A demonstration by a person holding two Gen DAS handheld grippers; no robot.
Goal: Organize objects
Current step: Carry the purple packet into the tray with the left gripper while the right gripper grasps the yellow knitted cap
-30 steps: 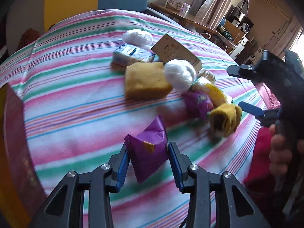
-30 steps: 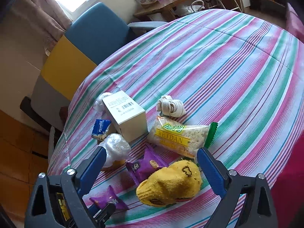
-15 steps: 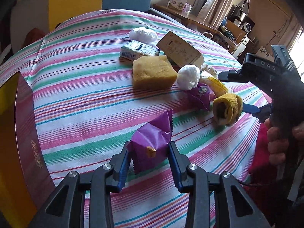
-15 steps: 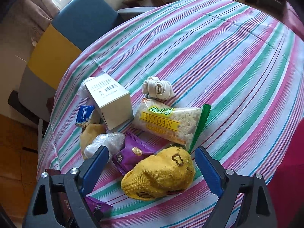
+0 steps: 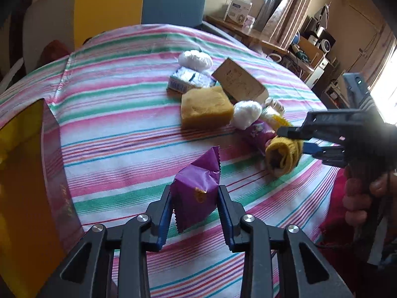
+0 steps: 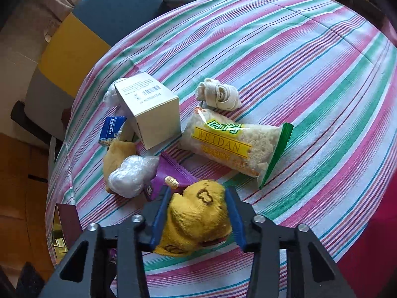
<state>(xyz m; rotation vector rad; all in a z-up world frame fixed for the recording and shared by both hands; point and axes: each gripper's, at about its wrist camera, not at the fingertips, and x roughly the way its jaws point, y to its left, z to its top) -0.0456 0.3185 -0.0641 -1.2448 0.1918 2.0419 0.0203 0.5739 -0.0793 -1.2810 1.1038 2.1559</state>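
Left tongs (image 5: 194,202): pinched purple packet (image 5: 196,196).
Right tongs (image 6: 197,219): closing on yellow sock (image 6: 196,219).
Gold box (image 5: 22,186): left of packet; contents hidden.

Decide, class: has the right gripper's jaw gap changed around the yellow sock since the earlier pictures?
Yes. The right gripper jaws, earlier well clear of the yellow sock, are closing and now press its sides.
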